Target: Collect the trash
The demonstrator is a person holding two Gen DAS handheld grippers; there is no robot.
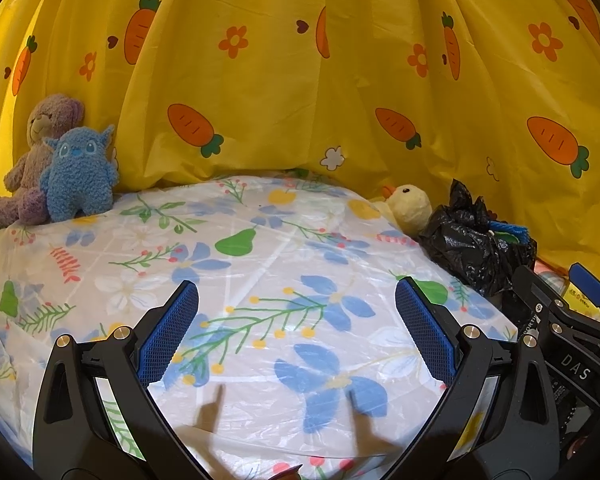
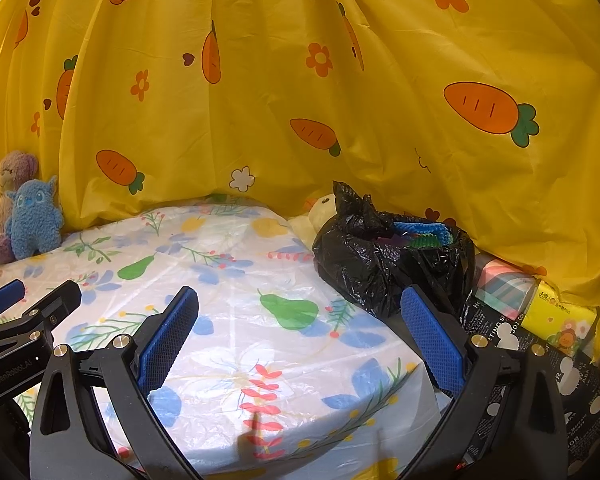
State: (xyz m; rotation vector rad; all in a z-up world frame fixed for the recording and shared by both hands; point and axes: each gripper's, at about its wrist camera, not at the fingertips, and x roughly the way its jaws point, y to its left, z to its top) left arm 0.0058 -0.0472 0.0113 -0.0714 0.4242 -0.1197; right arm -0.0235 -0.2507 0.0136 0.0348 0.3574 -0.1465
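Observation:
A crumpled black trash bag (image 2: 384, 256) sits at the table's right rear corner, its mouth open with blue and green items (image 2: 420, 234) showing inside. In the left wrist view the same bag (image 1: 472, 244) lies to the right. My left gripper (image 1: 296, 332) is open over the floral tablecloth, nothing between its blue pads. My right gripper (image 2: 300, 336) is also open and empty, its right finger (image 2: 432, 340) just in front of the bag. Each gripper shows at the edge of the other's view.
A floral plastic cloth (image 1: 260, 264) covers the table. A purple bear (image 1: 40, 152) and blue plush (image 1: 80, 176) sit at the back left, a yellow duck plush (image 1: 410, 206) beside the bag. A yellow carrot curtain (image 2: 300, 80) hangs behind. Tissue packs (image 2: 556, 314) and a black printed box (image 2: 540, 360) lie right.

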